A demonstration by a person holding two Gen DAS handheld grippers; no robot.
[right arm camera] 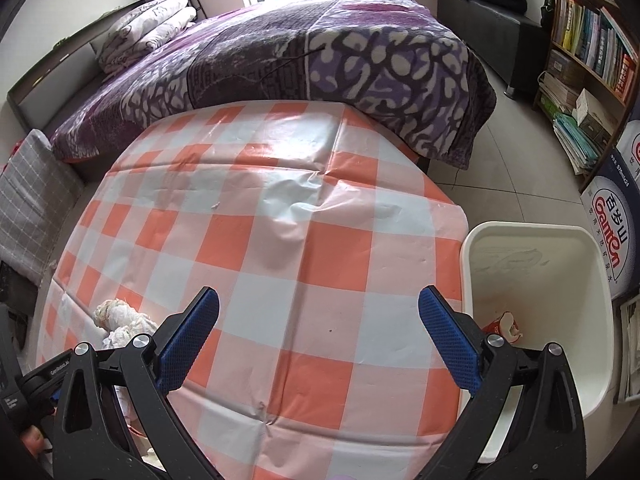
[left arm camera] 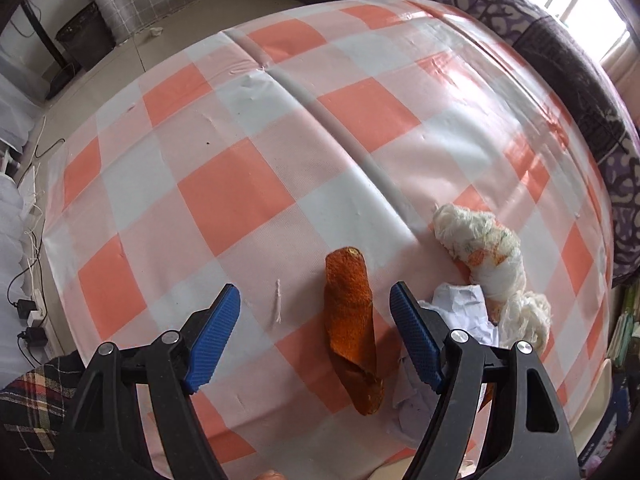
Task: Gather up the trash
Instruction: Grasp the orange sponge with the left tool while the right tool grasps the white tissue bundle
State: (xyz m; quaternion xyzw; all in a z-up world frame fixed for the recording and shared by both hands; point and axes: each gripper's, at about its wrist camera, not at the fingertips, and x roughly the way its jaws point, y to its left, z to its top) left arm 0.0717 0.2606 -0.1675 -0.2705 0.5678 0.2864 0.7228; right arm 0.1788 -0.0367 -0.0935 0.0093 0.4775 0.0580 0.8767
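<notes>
Presently both tools stand wide open, holding nothing. Left gripper [left arm camera: 316, 330] hangs over the checked table [left arm camera: 224, 184], an orange peel [left arm camera: 352, 328] lying between its fingers, untouched; paper [left arm camera: 460, 304] and wadded tissue [left arm camera: 480, 248] just beside. Right gripper [right arm camera: 318, 336] hovers over bare cloth near the white bin [right arm camera: 560, 248].

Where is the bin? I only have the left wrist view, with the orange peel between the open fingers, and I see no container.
Observer: A white bin stands on the floor beside the table, past its edge on the right of the right wrist view.
Operator: Anything in it yet?
Observer: Yes, one red and white scrap lies at its bottom.
Operator: Is the right gripper carrying anything?
Observer: No. The right gripper is open over bare checked cloth, nothing between its fingers.
</notes>
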